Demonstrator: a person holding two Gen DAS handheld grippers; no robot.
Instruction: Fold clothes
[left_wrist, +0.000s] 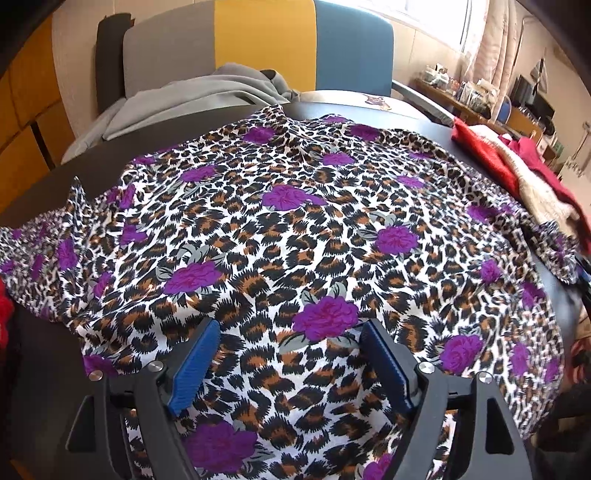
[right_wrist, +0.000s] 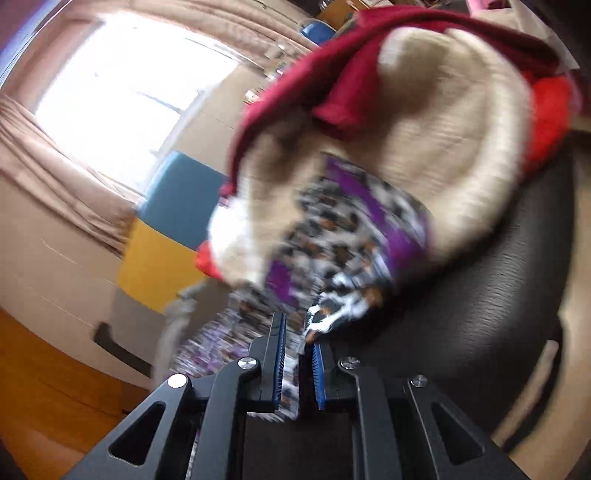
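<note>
Your left gripper (left_wrist: 288, 363) hovers wide open and empty over the leopard-print, purple-flowered garment (left_wrist: 295, 229) spread on the dark table (left_wrist: 44, 192). Your right gripper (right_wrist: 297, 354) pinches its edge; pulling may drag the red-and-cream knit pile (right_wrist: 424, 122).

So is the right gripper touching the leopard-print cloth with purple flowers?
Touching. In the right wrist view the right gripper has its blue pads closed on a strip of the leopard-print cloth with purple flowers, though the picture is blurred.

Left wrist view looks low across the leopard-print garment (left_wrist: 295, 229) toward the sofa (left_wrist: 258, 48) — right view tilted, blurred, close on the same garment.
</note>
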